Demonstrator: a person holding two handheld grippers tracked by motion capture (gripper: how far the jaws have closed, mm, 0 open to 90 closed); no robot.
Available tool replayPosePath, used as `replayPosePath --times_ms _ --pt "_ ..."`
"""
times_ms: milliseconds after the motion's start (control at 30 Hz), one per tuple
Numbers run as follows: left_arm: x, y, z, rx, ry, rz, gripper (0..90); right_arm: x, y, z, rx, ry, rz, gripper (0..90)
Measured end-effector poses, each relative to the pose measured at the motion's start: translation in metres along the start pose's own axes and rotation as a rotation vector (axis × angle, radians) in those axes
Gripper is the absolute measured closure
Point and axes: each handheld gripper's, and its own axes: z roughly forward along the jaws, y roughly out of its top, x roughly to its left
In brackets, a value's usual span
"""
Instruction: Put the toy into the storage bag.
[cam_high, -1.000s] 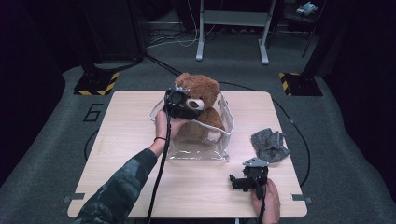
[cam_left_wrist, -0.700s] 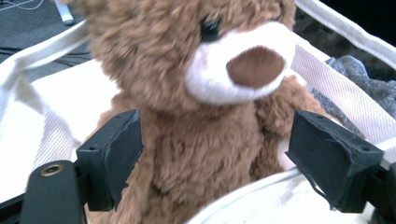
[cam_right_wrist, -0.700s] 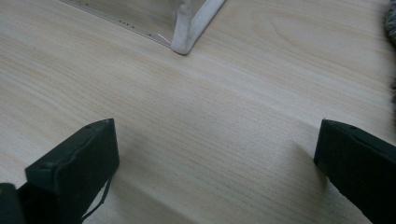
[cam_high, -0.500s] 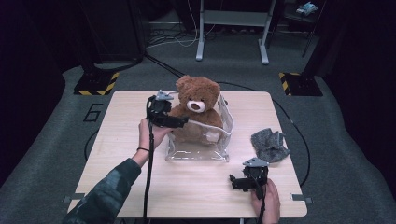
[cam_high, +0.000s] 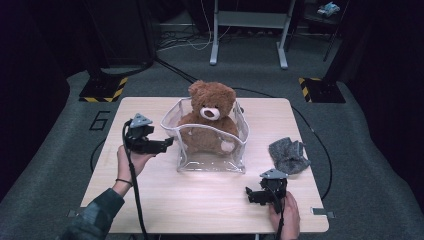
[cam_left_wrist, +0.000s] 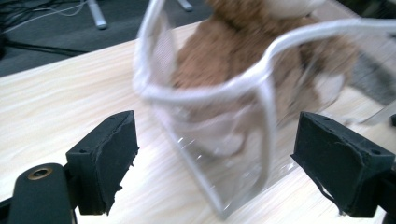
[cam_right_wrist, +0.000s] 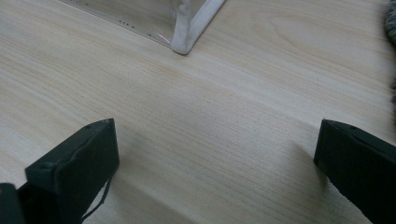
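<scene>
A brown teddy bear (cam_high: 208, 117) sits upright inside a clear plastic bag with white trim (cam_high: 212, 159) at the middle of the wooden table (cam_high: 150, 200). My left gripper (cam_high: 167, 144) is open just left of the bag, touching nothing; in the left gripper view the bag's white rim (cam_left_wrist: 219, 88) and the bear (cam_left_wrist: 224, 60) lie ahead between the wide jaws. My right gripper (cam_high: 248, 194) rests open near the front right of the table, and the right gripper view looks along bare wood toward the bag's bottom corner (cam_right_wrist: 187, 32).
A grey crumpled cloth (cam_high: 288, 155) lies on the table right of the bag. Beyond the table stand a metal frame's legs (cam_high: 247, 35) and yellow-black striped floor pads (cam_high: 102, 90). Cables trail from both grippers toward the front edge.
My left gripper has moved away from the bear's head, down and to the left, to beside the bag. The bear and bag stay put. The right gripper has not moved.
</scene>
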Motion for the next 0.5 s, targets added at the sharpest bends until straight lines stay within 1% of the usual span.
replayPosePath --times_ms 33,100,333,400,500 --pt "0.003 -0.006 -0.002 0.008 0.01 -0.001 13.2 0.0 0.0 0.0 0.0 0.0 0.001 0.0" --pt "0.009 -0.018 -0.005 0.003 0.033 -0.015 12.9 0.0 0.0 0.0 0.0 0.0 0.0 0.0" --pt "0.029 -0.062 -0.013 0.032 0.079 -0.057 12.7 0.0 0.0 0.0 0.004 0.004 -0.006 0.0" --pt "0.034 -0.073 -0.015 0.044 0.091 -0.063 12.7 0.0 0.0 0.0 0.004 0.004 -0.006 0.0" --pt "0.042 -0.09 -0.015 0.059 0.106 -0.087 12.6 0.0 0.0 0.0 0.004 0.004 -0.006 0.0"
